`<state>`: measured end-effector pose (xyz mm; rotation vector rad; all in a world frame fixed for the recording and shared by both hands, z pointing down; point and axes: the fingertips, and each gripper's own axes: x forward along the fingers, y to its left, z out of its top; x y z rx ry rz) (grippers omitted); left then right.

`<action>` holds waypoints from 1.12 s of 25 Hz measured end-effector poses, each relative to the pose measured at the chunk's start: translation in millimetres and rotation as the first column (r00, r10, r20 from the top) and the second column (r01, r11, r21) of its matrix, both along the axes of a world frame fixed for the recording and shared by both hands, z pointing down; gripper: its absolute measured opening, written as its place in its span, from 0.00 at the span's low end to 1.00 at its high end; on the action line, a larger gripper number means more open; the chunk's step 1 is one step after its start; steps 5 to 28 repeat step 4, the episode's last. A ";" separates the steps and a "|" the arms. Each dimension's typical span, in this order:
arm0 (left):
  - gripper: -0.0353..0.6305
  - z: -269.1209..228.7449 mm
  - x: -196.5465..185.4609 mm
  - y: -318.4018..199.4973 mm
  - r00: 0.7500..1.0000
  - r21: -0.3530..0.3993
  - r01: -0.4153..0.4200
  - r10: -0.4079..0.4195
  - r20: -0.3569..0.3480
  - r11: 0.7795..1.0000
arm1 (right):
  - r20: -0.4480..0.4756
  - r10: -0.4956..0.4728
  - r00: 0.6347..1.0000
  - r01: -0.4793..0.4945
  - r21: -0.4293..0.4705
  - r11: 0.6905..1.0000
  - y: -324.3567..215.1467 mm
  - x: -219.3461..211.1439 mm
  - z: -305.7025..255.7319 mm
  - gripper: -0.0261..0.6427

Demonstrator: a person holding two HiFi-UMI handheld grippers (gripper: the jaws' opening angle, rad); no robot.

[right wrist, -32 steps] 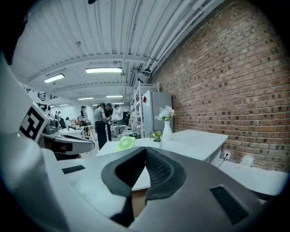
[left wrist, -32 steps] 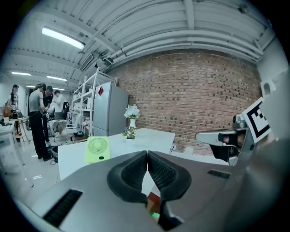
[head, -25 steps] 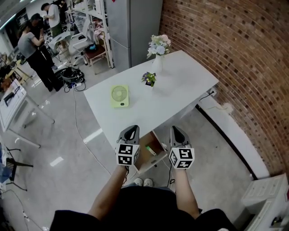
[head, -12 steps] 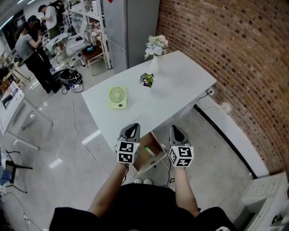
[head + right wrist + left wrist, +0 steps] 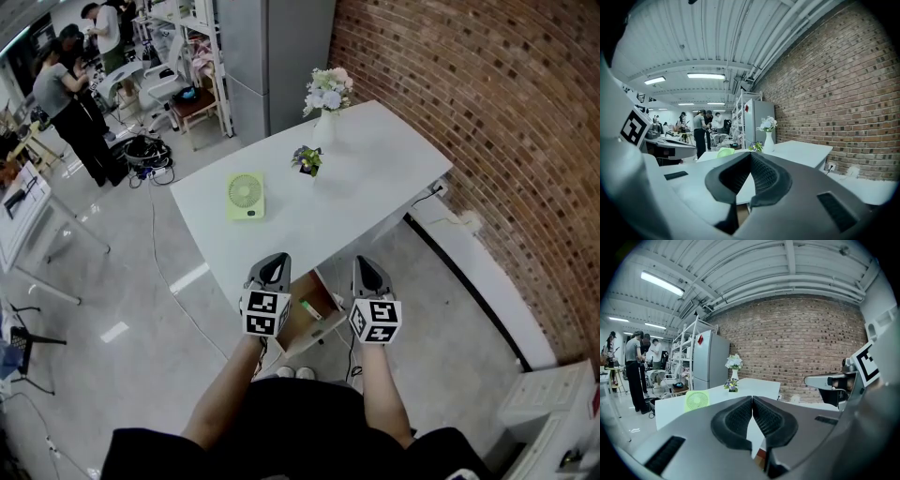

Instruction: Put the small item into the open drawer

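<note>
1. Left gripper: jaws pressed together, nothing between them. Held at the near edge of the table, just left of the drawer.

2. Right gripper: jaws likewise closed and empty. Held just right of the drawer, level with the other one.

3. Drawer: pulled out from under the table's near edge, between the two grippers. Brown inside, pale front. Contents: one small green thing lying near the middle; too small to say what it is. Nothing else can be made out in it.

4. Progress, as I judge it: neither gripper carries anything and the drawer stands open. If the green thing is the task's small item, it is already in and only drawing back is left. If not, the pick has not begun and the item must be one of the pieces on the table.

5. Table: white, mostly bare.

6. Fan: small, pale green, lying flat on the left part of the table, well apart from the drawer.

7. Plant: small potted sprig, mid-table.

8. Vase: white, upright at the far edge, holding pale flowers.

9. Fridge: grey, beyond the table.

10. People: standing at far left.
</note>
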<state>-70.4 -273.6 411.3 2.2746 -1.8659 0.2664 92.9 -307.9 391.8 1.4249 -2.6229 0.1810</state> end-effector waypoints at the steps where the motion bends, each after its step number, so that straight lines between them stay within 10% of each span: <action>1: 0.09 0.3 0.3 0.4 1.000 0.000 0.000 0.000 0.000 1.000 | -0.001 0.001 1.000 -0.001 0.000 1.000 0.1 0.5 0.2 0.04; 28: 0.09 1.5 1.2 1.7 1.000 0.000 0.000 0.000 -0.001 1.000 | -0.008 0.002 1.000 -0.002 0.000 1.000 1.5 1.1 2.0 0.04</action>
